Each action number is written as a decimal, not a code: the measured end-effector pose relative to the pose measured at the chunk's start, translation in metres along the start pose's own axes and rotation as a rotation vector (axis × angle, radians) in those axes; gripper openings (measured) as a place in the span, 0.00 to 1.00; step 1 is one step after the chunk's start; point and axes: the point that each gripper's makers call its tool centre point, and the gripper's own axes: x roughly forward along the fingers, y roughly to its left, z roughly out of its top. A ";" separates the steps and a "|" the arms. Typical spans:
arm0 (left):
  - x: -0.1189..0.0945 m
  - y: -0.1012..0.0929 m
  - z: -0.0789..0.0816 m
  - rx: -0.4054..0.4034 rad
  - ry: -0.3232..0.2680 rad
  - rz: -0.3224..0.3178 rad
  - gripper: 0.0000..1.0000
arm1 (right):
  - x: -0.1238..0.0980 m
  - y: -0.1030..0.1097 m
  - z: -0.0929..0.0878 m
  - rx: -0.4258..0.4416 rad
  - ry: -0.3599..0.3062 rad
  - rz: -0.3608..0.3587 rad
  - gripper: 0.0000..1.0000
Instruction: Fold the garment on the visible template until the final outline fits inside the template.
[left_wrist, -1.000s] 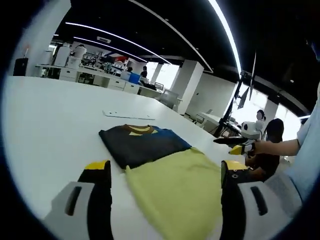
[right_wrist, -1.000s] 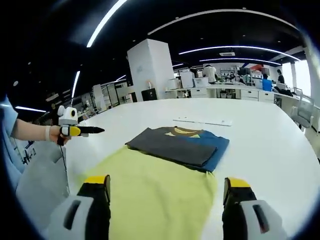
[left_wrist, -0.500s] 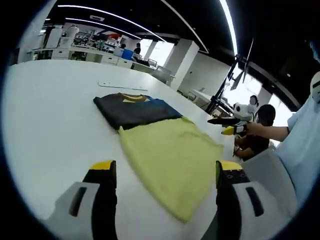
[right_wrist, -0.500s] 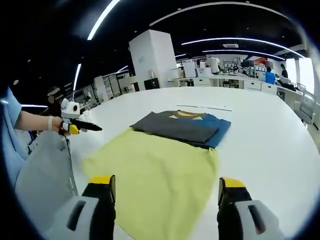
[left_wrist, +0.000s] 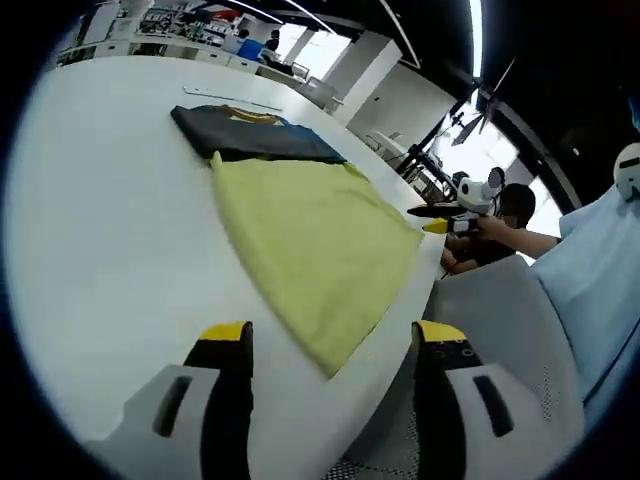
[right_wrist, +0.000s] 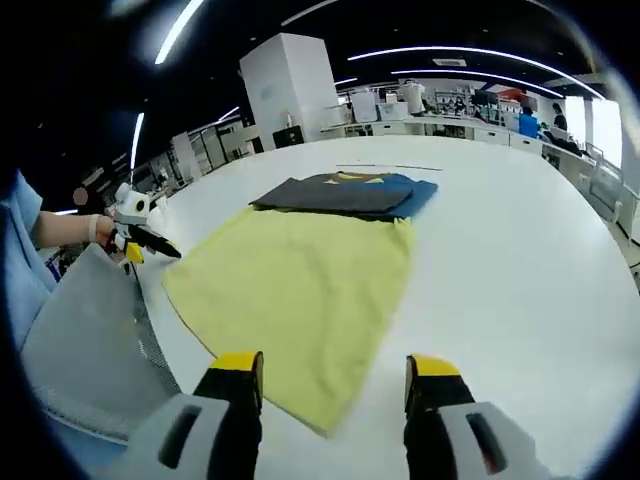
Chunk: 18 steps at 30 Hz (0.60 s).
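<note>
Pulled back and raised since a second ago: both views now take in far more of the white desk, with the things lying smaller and farther out. Left tongs gaping wide at 6 o'clock of the left gripper view, gripping nothing; right tongs likewise wide apart and empty in the right gripper view. Folded dark garment, grey over blue with a yellow collar, sitting at 12 o'clock in the right gripper view and at 11 o'clock in the left one, unmoved on the desk. Yellow template cloth spread flat just nearer, its far edge touching or slightly under the garment; hard to tell which. Garment mostly off the yellow sheet, beyond its far edge. Other tongs held out at 9 o'clock, clear of the cloth. Probably a retreat after folding; whether the outline counts as inside the template looks doubtful from here.
</note>
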 end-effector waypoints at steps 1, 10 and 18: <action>0.000 -0.001 -0.002 -0.010 0.006 -0.001 0.58 | -0.001 0.001 -0.002 0.005 0.003 0.001 0.46; 0.004 -0.004 -0.015 -0.081 0.047 -0.013 0.39 | -0.003 0.010 -0.014 0.078 0.026 0.027 0.28; 0.011 -0.001 -0.014 -0.157 0.002 -0.007 0.25 | -0.003 0.012 -0.018 0.121 0.047 0.047 0.19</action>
